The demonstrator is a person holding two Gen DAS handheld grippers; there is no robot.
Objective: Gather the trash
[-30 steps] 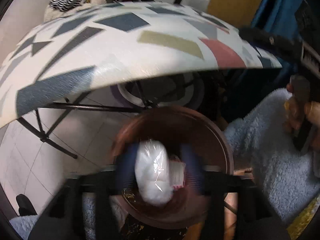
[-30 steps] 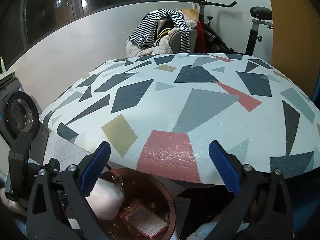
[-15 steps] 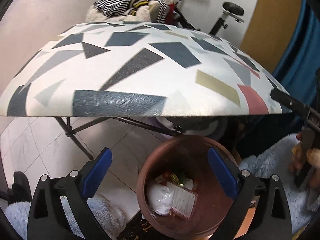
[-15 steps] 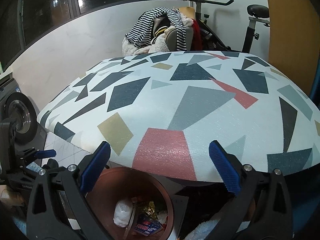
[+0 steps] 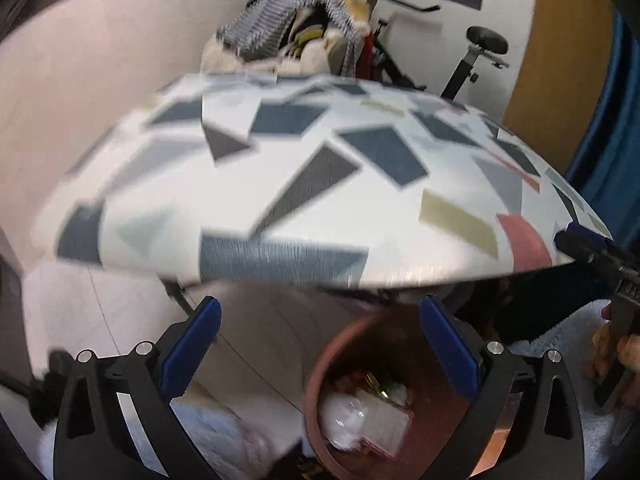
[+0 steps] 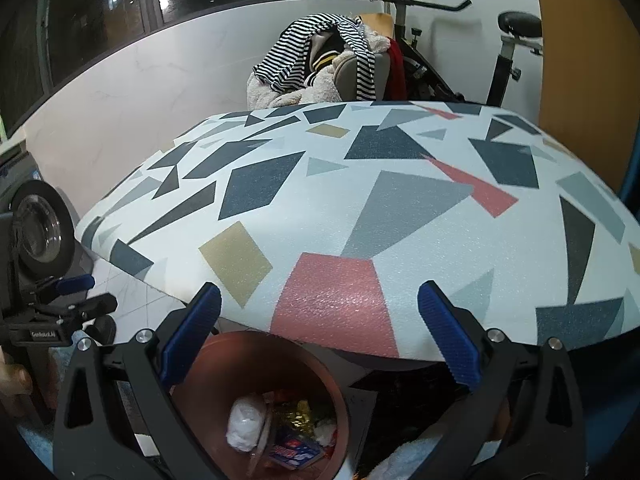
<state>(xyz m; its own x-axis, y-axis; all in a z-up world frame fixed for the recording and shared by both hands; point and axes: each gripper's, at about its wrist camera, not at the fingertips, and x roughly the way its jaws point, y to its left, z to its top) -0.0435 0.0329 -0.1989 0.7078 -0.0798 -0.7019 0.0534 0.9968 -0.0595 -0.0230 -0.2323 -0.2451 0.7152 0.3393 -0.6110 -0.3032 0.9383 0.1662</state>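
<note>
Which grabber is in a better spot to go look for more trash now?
Probably the right gripper. It hangs open and empty over the near edge of the white table with coloured shapes; the left gripper, also open, sits lower beside the brown round bin. No trash shows on the tabletop.

- We see a table (image 6: 400,216) whose white top carries grey, navy, tan and pink angular patches; it fills the middle of both views, and its dark legs (image 5: 180,300) show beneath in the blurred left view.
- Behind its far edge lies a heap of clothes (image 6: 320,68) with a black-and-white striped garment on top and a fleecy cream piece under it.
- Just beside the heap stands an exercise bike (image 6: 508,40), its black saddle and handlebar against the white wall (image 6: 140,88).
- At the left edge we see a washing machine door (image 6: 36,228), round and glassy.
- Dark windows (image 6: 100,4) run above the wall.
- An orange-brown panel (image 5: 560,60) and a blue curtain (image 5: 616,128) stand at the right.
- Pale floor tiles (image 5: 92,308) lie under the table.
</note>
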